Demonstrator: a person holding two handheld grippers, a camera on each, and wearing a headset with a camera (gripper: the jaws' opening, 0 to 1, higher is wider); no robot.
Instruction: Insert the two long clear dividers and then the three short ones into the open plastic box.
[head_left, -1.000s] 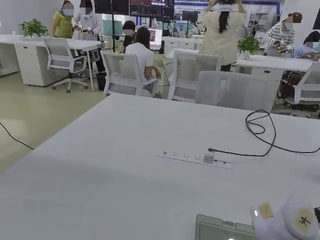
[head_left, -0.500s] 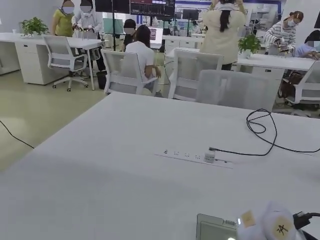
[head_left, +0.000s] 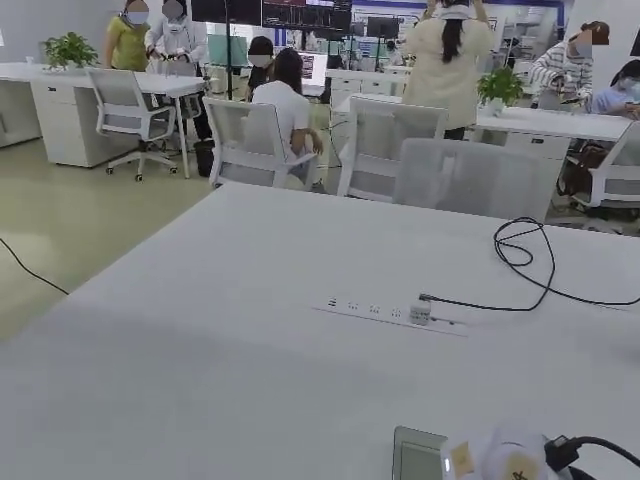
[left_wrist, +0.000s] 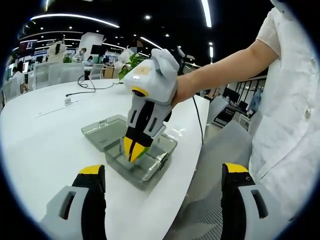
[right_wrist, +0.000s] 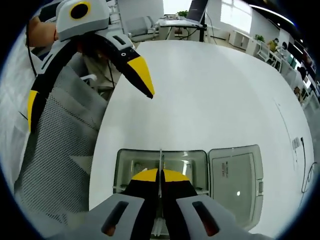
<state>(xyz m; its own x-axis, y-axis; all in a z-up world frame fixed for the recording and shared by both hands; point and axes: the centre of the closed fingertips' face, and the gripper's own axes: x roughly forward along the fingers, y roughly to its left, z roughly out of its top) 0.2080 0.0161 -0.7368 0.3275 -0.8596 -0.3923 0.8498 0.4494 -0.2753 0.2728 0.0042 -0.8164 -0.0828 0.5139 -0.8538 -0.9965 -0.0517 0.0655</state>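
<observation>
The open clear plastic box (right_wrist: 135, 165) lies at the table's near edge, with its lid (right_wrist: 235, 175) flat beside it. My right gripper (right_wrist: 160, 176) points down into the box and is shut on a thin clear divider (right_wrist: 160, 157), seen edge-on. From the left gripper view, the right gripper (left_wrist: 133, 150) has its yellow tips inside the box (left_wrist: 160, 162). My left gripper (left_wrist: 162, 185) is held back from the box, open and with nothing in it. In the head view the white body of the right gripper (head_left: 500, 462) shows beside the lid (head_left: 418, 455).
A built-in power strip (head_left: 390, 312) sits mid-table, and a black cable (head_left: 525, 265) loops from it to the right. A mesh chair (right_wrist: 60, 145) stands against the table edge by the box. Other desks, chairs and several people are beyond the table.
In the head view the right gripper has moved left and lower, toward the box lid. The table and cable have not moved.
</observation>
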